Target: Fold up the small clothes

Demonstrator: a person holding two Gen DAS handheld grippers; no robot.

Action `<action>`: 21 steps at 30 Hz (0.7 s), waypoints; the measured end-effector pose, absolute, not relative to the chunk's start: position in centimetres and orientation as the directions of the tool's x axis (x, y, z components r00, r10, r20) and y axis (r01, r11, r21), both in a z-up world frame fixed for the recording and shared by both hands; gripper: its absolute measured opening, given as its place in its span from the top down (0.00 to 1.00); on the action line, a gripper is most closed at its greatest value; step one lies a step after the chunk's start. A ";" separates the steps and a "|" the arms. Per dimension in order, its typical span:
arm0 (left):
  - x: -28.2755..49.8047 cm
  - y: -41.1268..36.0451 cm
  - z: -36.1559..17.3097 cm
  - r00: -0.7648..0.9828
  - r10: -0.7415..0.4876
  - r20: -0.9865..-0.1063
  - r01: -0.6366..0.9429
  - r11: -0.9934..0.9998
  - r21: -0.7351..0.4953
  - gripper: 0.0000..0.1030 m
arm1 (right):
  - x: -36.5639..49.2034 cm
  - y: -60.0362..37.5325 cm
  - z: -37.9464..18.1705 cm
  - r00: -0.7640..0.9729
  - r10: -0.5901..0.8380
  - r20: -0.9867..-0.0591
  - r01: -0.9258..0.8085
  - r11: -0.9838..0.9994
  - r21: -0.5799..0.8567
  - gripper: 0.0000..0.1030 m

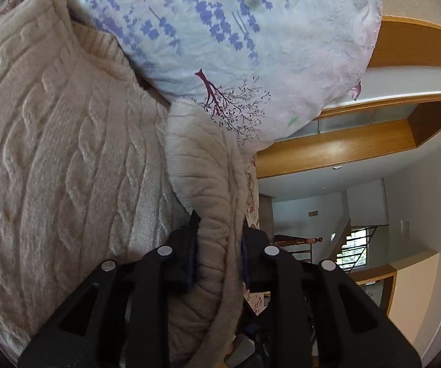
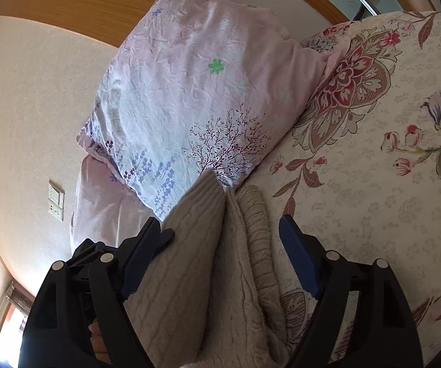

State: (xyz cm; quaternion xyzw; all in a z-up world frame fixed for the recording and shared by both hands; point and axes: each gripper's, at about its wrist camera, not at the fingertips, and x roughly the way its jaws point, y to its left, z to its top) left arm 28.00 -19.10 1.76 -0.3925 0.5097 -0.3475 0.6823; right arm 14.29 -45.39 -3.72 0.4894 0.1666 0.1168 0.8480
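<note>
Left wrist view alone shows the cable-knit sweater [image 1: 58,159] body spread from 9 to 7 o'clock, plus a stair railing [image 1: 297,242] at 4; right wrist view alone shows the floral bedsheet [image 2: 373,159] at 3. One sweater, one pillow [image 1: 235,46]. Left gripper [image 1: 217,242] clamps a sweater fold. Right gripper [image 2: 220,233] is spread wide around bunched knit, pads off it. Folds run 6 to 12.

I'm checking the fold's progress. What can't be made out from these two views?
- Sweater outline: cut off by the left wrist view's edge and hidden under the pillow.
- Right gripper contact: the far pad shows clear; the other is hidden by knit.
- Sleeve ends: out of view.
</note>
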 end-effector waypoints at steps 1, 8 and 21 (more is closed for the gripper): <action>28.0 -19.0 1.8 0.234 -0.889 -0.394 0.077 0.421 -0.904 0.73 | 14.4 -45.4 -3.8 0.916 0.364 -0.169 -0.034 0.490 0.871 0.21; 26.7 -15.7 5.5 0.253 -0.925 -0.283 0.215 0.338 -0.916 0.61 | 14.8 -45.0 -3.9 0.900 0.397 -0.177 -0.045 0.490 0.871 0.21; 24.1 -4.3 4.1 0.429 -0.717 -0.550 0.252 0.679 -0.689 0.29 | 16.4 -46.8 -2.8 0.758 0.540 -0.365 0.069 0.490 0.869 0.21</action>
